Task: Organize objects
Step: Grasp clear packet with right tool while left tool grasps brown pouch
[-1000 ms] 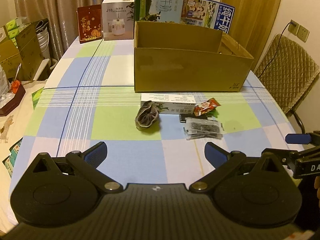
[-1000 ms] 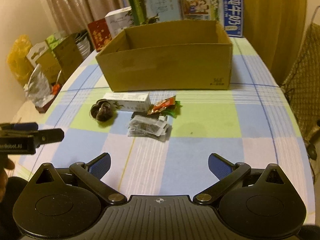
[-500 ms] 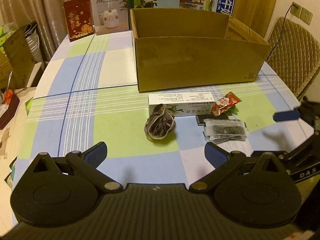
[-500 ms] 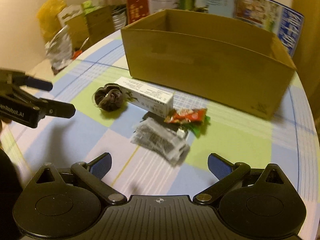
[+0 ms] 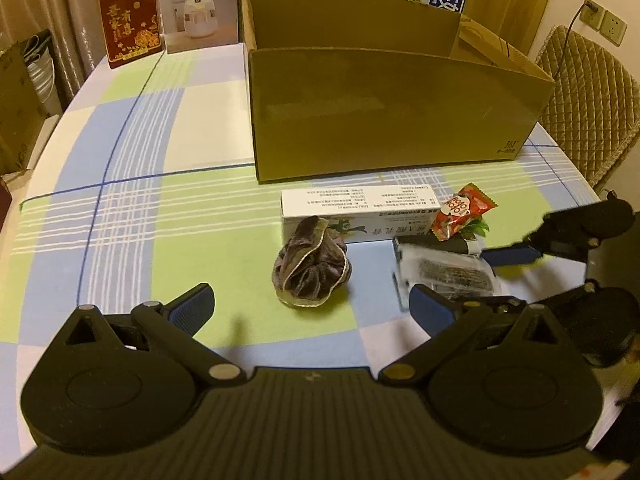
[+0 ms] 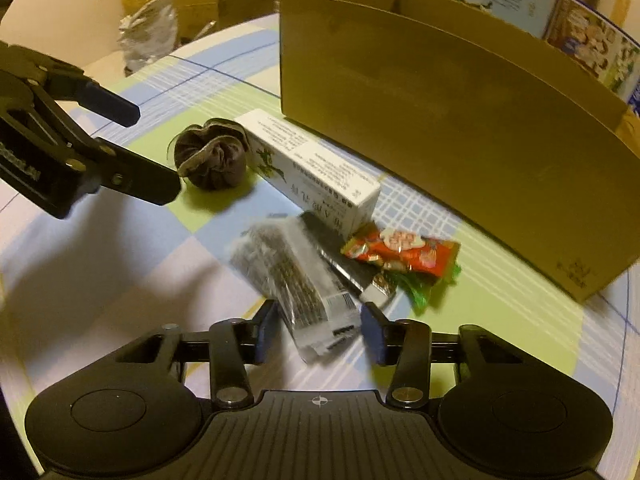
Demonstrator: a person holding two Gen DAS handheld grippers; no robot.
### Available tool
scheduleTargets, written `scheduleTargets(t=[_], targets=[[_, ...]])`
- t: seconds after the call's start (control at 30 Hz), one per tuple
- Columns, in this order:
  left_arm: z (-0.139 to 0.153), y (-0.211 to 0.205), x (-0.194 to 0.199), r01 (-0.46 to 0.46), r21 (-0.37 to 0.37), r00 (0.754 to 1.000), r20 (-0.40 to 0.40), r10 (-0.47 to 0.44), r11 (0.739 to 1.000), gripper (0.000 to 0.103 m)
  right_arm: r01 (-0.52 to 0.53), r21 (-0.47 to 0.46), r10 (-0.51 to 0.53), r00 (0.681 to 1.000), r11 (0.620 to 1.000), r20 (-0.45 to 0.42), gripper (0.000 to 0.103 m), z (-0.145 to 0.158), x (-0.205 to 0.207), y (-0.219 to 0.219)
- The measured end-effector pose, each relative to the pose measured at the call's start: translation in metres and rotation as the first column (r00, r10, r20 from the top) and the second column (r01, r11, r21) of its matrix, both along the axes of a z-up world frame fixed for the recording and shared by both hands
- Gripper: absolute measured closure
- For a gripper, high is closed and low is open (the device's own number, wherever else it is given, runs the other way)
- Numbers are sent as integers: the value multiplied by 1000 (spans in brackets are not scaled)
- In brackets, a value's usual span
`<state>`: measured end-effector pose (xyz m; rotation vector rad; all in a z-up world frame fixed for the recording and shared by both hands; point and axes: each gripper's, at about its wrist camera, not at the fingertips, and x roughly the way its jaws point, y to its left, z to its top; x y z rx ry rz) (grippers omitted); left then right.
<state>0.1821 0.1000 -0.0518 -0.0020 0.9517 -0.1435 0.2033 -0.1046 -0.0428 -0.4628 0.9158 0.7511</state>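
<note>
A dark velvet scrunchie [image 5: 310, 276] [image 6: 212, 160] lies just ahead of my open left gripper [image 5: 312, 306] [image 6: 150, 152], between its spread fingers and untouched. Behind it are a long white carton [image 5: 360, 210] [image 6: 316, 172] and a red snack packet [image 5: 464, 210] [image 6: 400, 250]. A clear packet with dark contents [image 5: 448, 272] [image 6: 296, 276] rests on a black flat item [image 6: 340, 256]. My right gripper [image 6: 320, 334] [image 5: 496, 280] has its fingers narrowed around the clear packet's near end, with small gaps on both sides. An open cardboard box [image 5: 392, 112] [image 6: 460, 120] stands behind everything.
The checked tablecloth [image 5: 132, 216] covers a rounded table. Printed cartons and a red gift box [image 5: 128, 20] stand at the far edge behind the cardboard box. A quilted chair [image 5: 588, 92] is on the right, bags and boxes off the left edge.
Both grippers moved forward and down toward the items. The right gripper's fingers narrowed from wide open to straddle the clear packet's end. The left gripper stayed wide open.
</note>
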Motion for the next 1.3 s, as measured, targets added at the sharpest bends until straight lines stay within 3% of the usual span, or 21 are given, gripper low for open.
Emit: scheduleTargets(t=[0.17, 0.3, 0.47, 0.57, 0.63, 0.67, 0.77, 0.87, 0.97, 1.13, 1.3], targets=[[-6, -1, 1, 13, 1, 1000, -6, -13, 1000, 1, 108, 38, -104, 990, 993, -100, 66, 5, -7, -14], [-9, -1, 3, 19, 8, 1000, -11, -19, 1000, 1, 81, 70, -77, 996, 994, -51, 42, 10, -10, -13], [-9, 1, 5, 20, 14, 1000, -5, -20, 1000, 1, 63, 133, -48, 992, 989, -113, 41, 4, 1, -6], [-9, 1, 7, 27, 24, 1000, -3, -27, 999, 1, 24, 99, -16, 997, 995, -79, 42, 0, 0, 2], [-11, 2, 9, 29, 27, 1000, -3, -29, 999, 3, -5, 69, 8, 999, 998, -40, 62, 0, -5, 6], [-12, 2, 10, 28, 31, 1000, -6, -28, 999, 4, -4, 64, 6, 999, 998, -32, 67, 0, -6, 6], [-15, -2, 14, 44, 44, 999, -8, -44, 998, 10, 46, 86, -40, 996, 995, -74, 68, 2, -5, 0], [-18, -7, 18, 62, 62, 998, 2, -62, 996, 17, 99, 65, -95, 994, 993, -59, 69, 2, -8, -8], [-22, -12, 23, 74, 87, 997, 12, -76, 993, 30, 158, 69, -153, 986, 985, -68, 69, 3, -10, -17], [-26, -15, 25, 72, 116, 997, 24, -76, 991, 74, 197, 84, -191, 978, 977, -81, 69, 5, -14, -23], [-20, -13, 14, 37, 76, 999, 23, -39, 996, 82, 221, 89, -214, 973, 971, -81, 69, 6, -19, -25]])
